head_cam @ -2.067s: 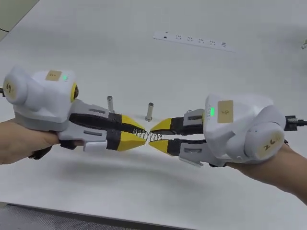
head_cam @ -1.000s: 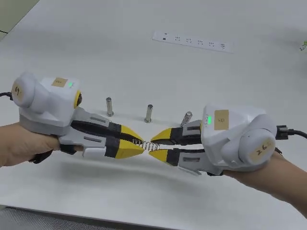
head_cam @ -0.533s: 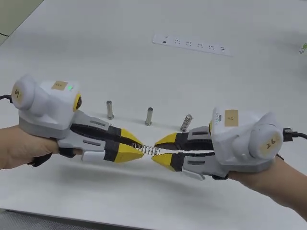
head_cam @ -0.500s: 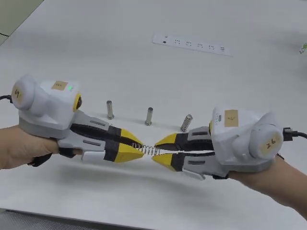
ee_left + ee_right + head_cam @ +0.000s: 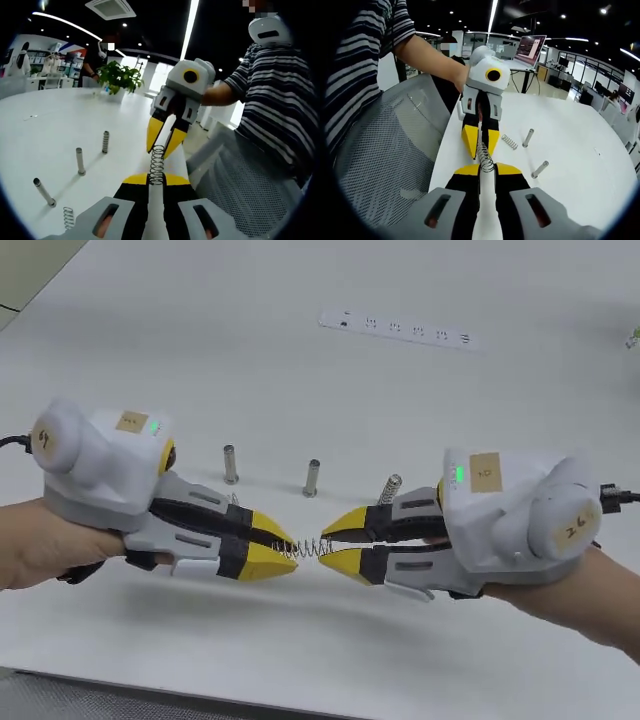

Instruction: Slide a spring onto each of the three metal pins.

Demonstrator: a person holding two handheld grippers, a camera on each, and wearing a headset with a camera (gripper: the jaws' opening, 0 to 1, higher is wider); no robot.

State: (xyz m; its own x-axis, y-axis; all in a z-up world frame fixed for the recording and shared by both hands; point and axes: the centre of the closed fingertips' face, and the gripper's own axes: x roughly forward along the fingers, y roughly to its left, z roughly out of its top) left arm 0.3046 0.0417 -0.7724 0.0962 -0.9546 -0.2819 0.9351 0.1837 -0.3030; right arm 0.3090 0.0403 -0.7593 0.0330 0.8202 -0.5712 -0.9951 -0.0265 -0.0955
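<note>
Two hand-held grippers meet tip to tip above a white table (image 5: 300,380). The left gripper (image 5: 291,553) and the right gripper (image 5: 326,544) each pinch one end of the same small spring (image 5: 308,549), jaws closed narrow on it, holding it level in the air between them. Behind it three metal pins stand in a row: the left pin (image 5: 230,464) and middle pin (image 5: 312,478) are bare, the right pin (image 5: 395,479) has a second spring (image 5: 387,495) around it. In the left gripper view, a loose spring (image 5: 68,218) lies on the table near the left pin. A power strip (image 5: 405,328) lies farther back
</note>
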